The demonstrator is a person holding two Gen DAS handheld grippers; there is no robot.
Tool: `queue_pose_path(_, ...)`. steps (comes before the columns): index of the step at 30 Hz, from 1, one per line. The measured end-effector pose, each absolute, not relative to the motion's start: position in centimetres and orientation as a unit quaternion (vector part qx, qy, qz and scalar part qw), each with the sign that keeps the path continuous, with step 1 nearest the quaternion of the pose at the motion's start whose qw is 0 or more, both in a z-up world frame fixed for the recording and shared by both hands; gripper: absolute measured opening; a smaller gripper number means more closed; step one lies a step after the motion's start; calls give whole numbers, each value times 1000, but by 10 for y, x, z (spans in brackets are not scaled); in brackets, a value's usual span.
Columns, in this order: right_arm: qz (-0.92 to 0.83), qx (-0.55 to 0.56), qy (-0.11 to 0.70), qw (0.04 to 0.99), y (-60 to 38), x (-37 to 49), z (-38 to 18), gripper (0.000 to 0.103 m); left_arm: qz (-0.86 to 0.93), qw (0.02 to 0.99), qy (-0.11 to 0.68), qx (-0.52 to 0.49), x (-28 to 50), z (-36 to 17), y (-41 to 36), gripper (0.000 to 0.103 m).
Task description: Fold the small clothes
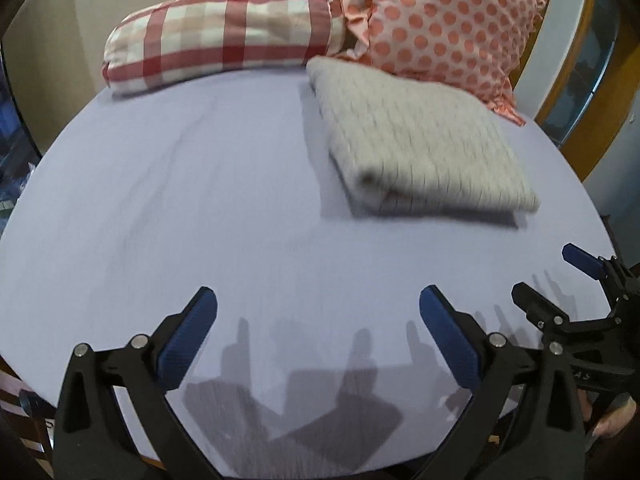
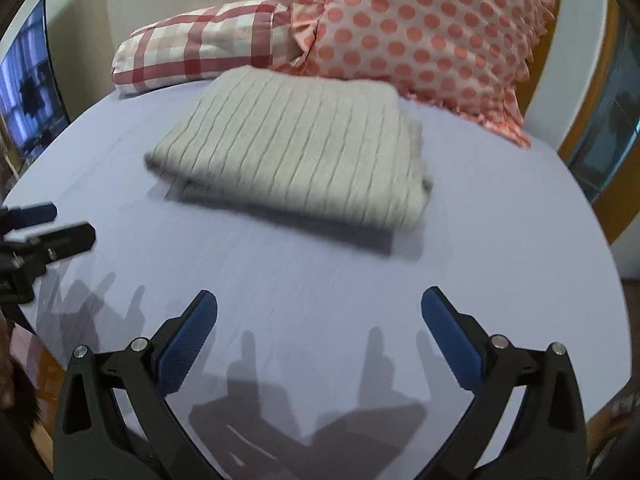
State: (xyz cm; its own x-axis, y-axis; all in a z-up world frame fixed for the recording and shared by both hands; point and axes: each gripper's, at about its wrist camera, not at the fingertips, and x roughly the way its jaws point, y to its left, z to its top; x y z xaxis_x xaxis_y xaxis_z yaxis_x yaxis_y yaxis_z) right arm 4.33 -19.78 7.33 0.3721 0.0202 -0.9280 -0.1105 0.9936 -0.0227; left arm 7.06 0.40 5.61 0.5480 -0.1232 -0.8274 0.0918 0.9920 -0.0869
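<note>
A cream ribbed knit garment [image 1: 420, 144] lies folded in a thick rectangle on the lavender bed sheet [image 1: 200, 200], near the pillows. It also shows in the right wrist view [image 2: 296, 152]. My left gripper [image 1: 318, 304] is open and empty, held over the sheet well short of the garment. My right gripper [image 2: 319, 304] is open and empty too, in front of the garment. The right gripper shows at the right edge of the left wrist view [image 1: 548, 276], and the left gripper at the left edge of the right wrist view [image 2: 60, 220].
A red-and-white checked pillow [image 1: 224, 36] and a pink polka-dot pillow [image 1: 444, 20] lie at the head of the bed against the wall. A wooden door frame [image 1: 580, 92] stands to the right. A screen [image 2: 28, 92] is at the left.
</note>
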Motion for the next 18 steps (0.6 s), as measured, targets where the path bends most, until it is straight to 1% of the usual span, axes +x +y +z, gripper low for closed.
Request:
queue_pose_path(8, 32, -11, 572, 820, -205, 32, 53, 102, -31, 878, 476, 22, 60, 34, -6, 101)
queue_pose_path(11, 27, -3, 571, 820, -208, 32, 48, 102, -32, 875, 482, 21, 58, 29, -9, 101)
queue_pose_path(18, 19, -12, 561, 828, -206, 31, 46, 102, -21, 885, 465, 23, 50, 26, -12, 101)
